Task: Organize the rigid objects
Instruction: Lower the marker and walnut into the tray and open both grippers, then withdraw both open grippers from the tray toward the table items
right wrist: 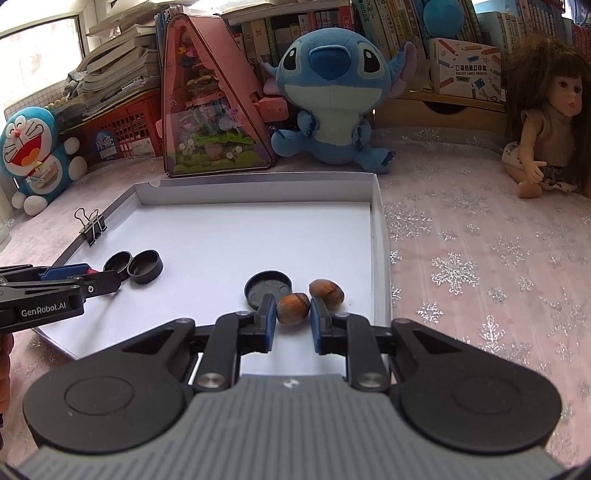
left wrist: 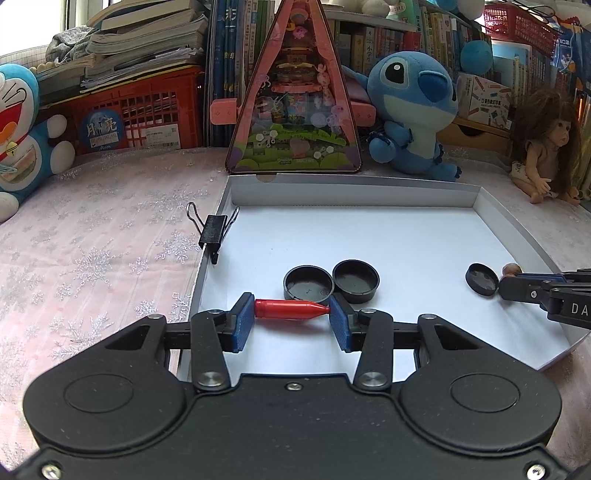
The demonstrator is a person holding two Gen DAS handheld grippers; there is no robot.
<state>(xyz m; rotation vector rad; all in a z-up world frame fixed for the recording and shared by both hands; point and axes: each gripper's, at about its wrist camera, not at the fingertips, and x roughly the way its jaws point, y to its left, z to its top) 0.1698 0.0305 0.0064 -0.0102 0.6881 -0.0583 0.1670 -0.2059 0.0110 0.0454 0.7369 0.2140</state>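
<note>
Blue plush [right wrist: 332, 96]; doll [right wrist: 546, 122]; stacked books [left wrist: 147, 33]

Left tongs [left wrist: 291, 312] and right tongs [right wrist: 293, 314] both clamped

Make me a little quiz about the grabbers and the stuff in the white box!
1. True or false: the left gripper holds a red bullet-shaped piece.
2. What sits between the pads of the right gripper? A) a hazelnut B) a black cap C) a binder clip
3. How many black caps lie in the white tray?

Key
1. True.
2. A. A second hazelnut lies free beside it.
3. Three: a pair side by side, and one near the nuts.
</note>
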